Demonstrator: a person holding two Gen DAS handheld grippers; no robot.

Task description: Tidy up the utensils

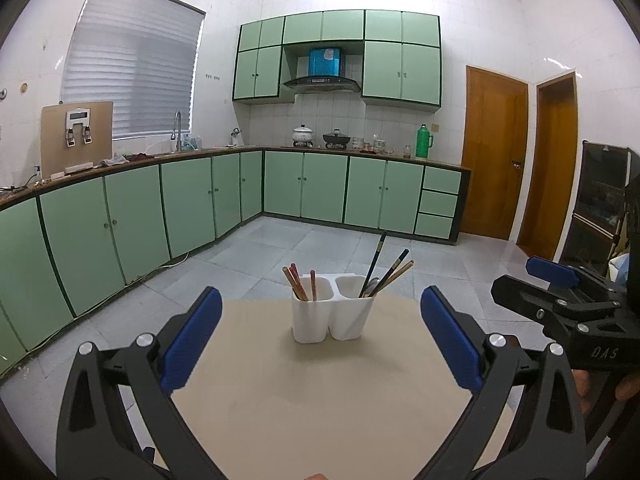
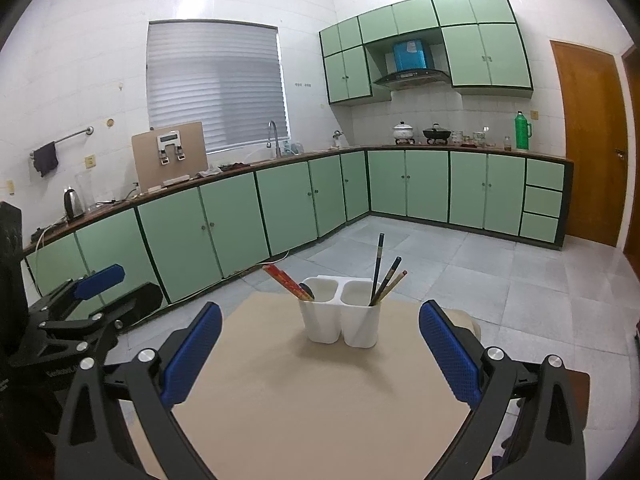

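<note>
A white two-compartment utensil holder (image 1: pixel 332 314) stands on a beige table (image 1: pixel 320 400). Its left cup holds red chopsticks (image 1: pixel 298 284). Its right cup holds dark chopsticks (image 1: pixel 386 272) and a spoon. My left gripper (image 1: pixel 320 340) is open and empty, a little short of the holder. In the right wrist view the holder (image 2: pixel 342 322) stands ahead with red chopsticks (image 2: pixel 286 280) and dark chopsticks (image 2: pixel 384 278). My right gripper (image 2: pixel 320 344) is open and empty, short of the holder. The right gripper also shows in the left wrist view (image 1: pixel 560 300), and the left gripper in the right wrist view (image 2: pixel 88 300).
Green kitchen cabinets (image 1: pixel 200 200) run along the left and far walls under a counter with pots (image 1: pixel 304 134) and a green flask (image 1: pixel 423 142). Wooden doors (image 1: pixel 496 152) are at the right. Grey tiled floor (image 1: pixel 280 248) lies beyond the table.
</note>
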